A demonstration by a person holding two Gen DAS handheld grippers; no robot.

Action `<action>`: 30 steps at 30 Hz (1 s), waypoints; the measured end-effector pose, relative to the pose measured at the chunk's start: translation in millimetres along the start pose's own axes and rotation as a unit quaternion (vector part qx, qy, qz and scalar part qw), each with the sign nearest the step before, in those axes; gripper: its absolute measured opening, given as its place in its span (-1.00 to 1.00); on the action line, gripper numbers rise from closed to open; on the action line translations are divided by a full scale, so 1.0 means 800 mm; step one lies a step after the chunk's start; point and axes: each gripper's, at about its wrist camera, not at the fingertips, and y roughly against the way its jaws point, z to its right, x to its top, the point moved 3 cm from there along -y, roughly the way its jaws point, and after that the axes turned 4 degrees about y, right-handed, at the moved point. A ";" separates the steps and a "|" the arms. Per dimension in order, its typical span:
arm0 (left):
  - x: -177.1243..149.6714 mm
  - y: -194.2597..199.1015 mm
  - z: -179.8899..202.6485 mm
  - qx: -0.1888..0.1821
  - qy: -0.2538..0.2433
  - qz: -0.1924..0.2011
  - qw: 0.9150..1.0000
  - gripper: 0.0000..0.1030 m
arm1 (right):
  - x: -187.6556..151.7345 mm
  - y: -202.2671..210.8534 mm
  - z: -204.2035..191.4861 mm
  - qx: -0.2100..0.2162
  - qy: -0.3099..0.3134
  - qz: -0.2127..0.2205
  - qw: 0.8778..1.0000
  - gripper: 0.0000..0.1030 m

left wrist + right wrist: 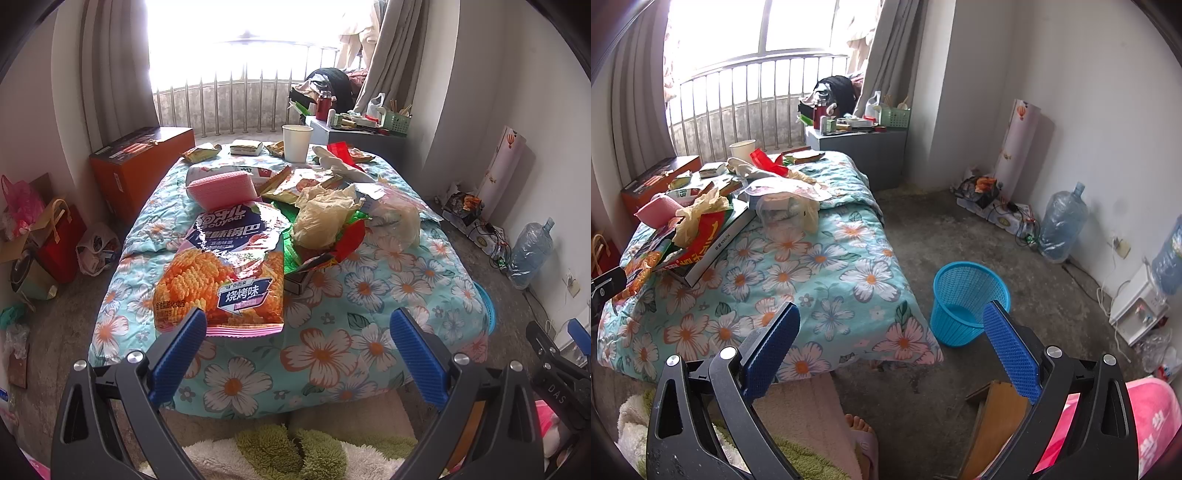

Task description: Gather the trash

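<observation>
A low surface draped in a turquoise floral quilt [332, 295] fills the centre of the left wrist view, littered with trash. At the lower right of the right wrist view a blue plastic mesh wastebasket [964, 295] stands on the concrete floor, seemingly empty. A large orange-and-blue snack bag [225, 266] lies nearest, just ahead of the left gripper [297, 341], whose jaws are spread wide on nothing. The right gripper [892, 338] is likewise held apart and empty. Collection appears not yet begun; the bag's near edge would need pinching next.
</observation>
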 end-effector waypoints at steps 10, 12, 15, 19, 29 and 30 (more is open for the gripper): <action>0.000 0.000 0.000 0.000 0.000 -0.001 1.000 0.89 | -0.002 -0.002 -0.001 0.000 -0.001 0.000 1.000 0.85; 0.000 0.000 0.000 0.000 0.000 -0.001 1.000 0.89 | -0.003 -0.003 -0.001 0.000 0.000 0.000 1.000 0.85; 0.000 0.000 0.000 0.000 0.000 0.000 1.000 0.89 | -0.002 -0.003 -0.002 0.001 0.000 0.001 1.000 0.85; 0.000 0.000 0.000 0.000 0.000 -0.001 1.000 0.89 | -0.002 -0.002 -0.002 0.001 -0.001 0.000 1.000 0.85; 0.000 0.000 0.000 0.001 0.000 -0.001 1.000 0.89 | -0.001 -0.002 -0.001 0.002 -0.002 0.000 1.000 0.85; 0.000 0.000 0.000 0.001 -0.001 -0.001 1.000 0.89 | -0.001 -0.002 -0.001 0.002 -0.002 0.000 1.000 0.85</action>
